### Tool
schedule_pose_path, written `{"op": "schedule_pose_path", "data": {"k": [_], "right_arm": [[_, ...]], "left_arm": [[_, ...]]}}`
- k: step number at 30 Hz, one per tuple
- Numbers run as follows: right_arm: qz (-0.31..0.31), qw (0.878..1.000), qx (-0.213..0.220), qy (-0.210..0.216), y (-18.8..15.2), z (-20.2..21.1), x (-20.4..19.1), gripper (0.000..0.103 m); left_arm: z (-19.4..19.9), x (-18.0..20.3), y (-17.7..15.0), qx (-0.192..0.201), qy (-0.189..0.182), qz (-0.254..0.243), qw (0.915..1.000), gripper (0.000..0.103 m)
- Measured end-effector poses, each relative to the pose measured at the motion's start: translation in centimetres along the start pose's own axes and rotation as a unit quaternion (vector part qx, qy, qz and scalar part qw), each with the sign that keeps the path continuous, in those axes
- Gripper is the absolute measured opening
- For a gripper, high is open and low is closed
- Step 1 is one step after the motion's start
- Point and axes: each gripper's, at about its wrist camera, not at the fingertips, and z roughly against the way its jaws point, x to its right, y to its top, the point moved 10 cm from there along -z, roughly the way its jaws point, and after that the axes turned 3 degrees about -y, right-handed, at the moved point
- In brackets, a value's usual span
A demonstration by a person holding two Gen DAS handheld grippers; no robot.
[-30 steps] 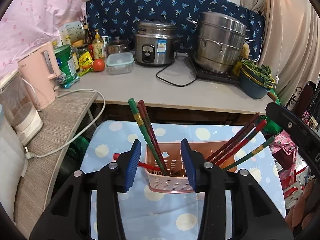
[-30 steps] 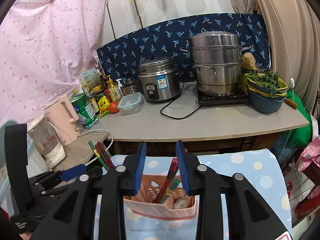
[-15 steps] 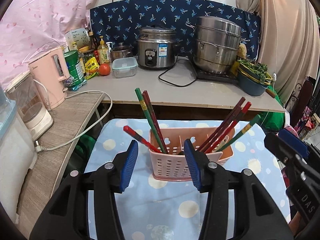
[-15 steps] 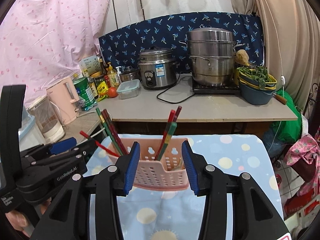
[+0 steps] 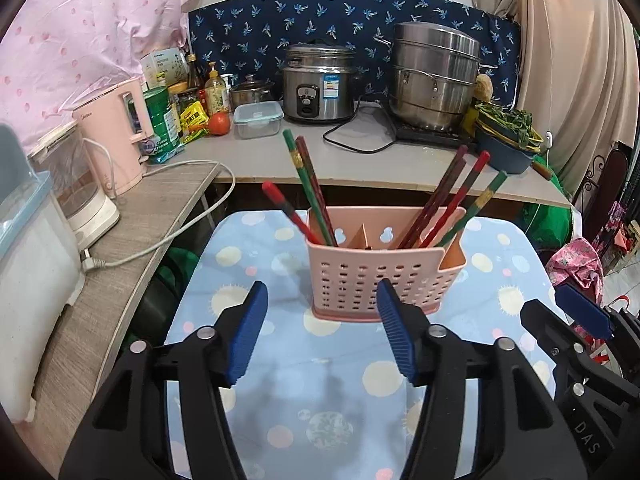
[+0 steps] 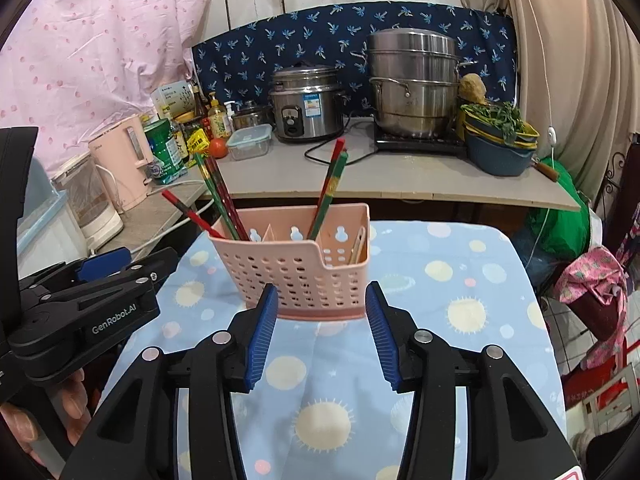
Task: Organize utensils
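Chopsticks (image 5: 460,204) in pink caddy (image 5: 384,276); "GenRobot.AI" on left gripper (image 6: 120,276)

A desk (image 5: 248,364) under a blue dotted cloth (image 6: 460,280) carries a pink basket (image 5: 380,280) standing near its far edge.

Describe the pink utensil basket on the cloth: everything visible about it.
The pink basket looks like plastic, with rows of small slots in its front wall, a stepped-down notch at one front corner, keyhole cutouts in its back wall and dividers inside. It stands upright on the blue spotted cloth. Red, dark and green chopsticks lean out of its left compartment and more out of the right. Nothing grips it; both grippers sit short of it, jaws open.
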Motion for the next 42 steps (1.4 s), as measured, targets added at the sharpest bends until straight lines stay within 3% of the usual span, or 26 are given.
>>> {"op": "schedule_pose_path", "data": {"k": [7,15,19,27,29,42], "right_arm": [[0.005,1.0,-0.015,-0.006,-2.5,0.3,-0.2,0.046],[0.009,0.999,-0.029,-0.011,-4.6,0.7,-0.4,0.051],[0.015,0.999,-0.035,-0.019,-5.6,0.8,-0.4,0.051],[0.015,0.998,-0.051,-0.018,-7.8,0.7,-0.4,0.053],[0.014,0.998,-0.055,-0.016,-8.3,0.7,-0.4,0.054],[-0.002,0.998,-0.066,-0.024,-10.6,0.5,0.5,0.071]], "left_arm": [[0.4,-0.4,-2.4,-0.012,0.004,0.003,0.9999,0.055],[1.0,-1.0,-4.5,-0.019,0.01,0.011,0.9997,0.063],[1.2,-1.0,-5.4,-0.019,0.017,0.011,0.9996,0.07],[1.5,-1.0,-7.1,-0.026,0.027,0.011,0.9992,0.076],[1.6,-1.1,-7.6,-0.026,0.03,0.012,0.9991,0.084],[1.6,-1.0,-10.3,-0.04,0.045,0.004,0.9982,0.092]]}}
